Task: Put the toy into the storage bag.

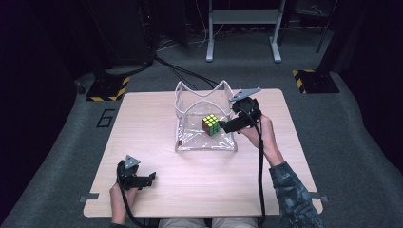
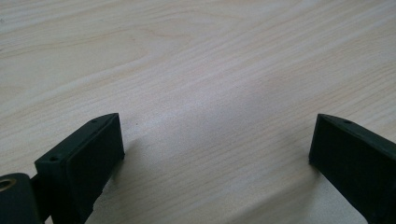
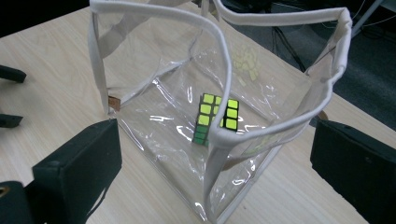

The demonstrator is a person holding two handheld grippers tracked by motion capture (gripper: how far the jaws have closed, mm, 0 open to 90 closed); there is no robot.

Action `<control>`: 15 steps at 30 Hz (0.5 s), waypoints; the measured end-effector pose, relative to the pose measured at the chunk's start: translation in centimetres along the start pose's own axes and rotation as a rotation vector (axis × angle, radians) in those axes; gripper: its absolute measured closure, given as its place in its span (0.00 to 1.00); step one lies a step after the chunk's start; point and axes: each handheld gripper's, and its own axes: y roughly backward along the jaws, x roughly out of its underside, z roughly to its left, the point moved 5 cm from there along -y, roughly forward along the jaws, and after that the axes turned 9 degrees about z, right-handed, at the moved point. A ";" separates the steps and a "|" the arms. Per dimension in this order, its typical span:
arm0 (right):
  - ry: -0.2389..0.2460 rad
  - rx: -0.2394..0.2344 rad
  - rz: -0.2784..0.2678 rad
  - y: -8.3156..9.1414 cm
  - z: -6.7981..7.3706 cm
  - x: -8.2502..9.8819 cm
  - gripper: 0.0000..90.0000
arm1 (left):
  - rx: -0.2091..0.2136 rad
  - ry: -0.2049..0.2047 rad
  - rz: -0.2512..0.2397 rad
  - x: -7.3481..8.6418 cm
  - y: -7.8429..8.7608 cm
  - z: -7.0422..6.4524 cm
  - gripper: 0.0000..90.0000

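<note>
Right gripper [image 3: 212, 186] open, cube [image 3: 215, 119] upright in clear bag [image 3: 275, 126]

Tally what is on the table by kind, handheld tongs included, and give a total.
Clear plastic bag with white trim: 1
Puzzle cube, inside the bag: 1
Handheld tongs: 2, the left tongs open over bare wood, the right tongs open at the bag's right side
Total: 4

My right gripper [image 3: 212, 163], jaws wide apart, faces a clear white-trimmed bag [image 3: 280, 126] on the surface [image 3: 56, 88], a puzzle cube [image 3: 215, 119] inside.
</note>
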 end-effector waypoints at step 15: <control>0.035 0.006 0.004 -0.5 1.9 3.4 0.01 | 0.000 0.001 0.001 0.0 0.0 0.0 0.03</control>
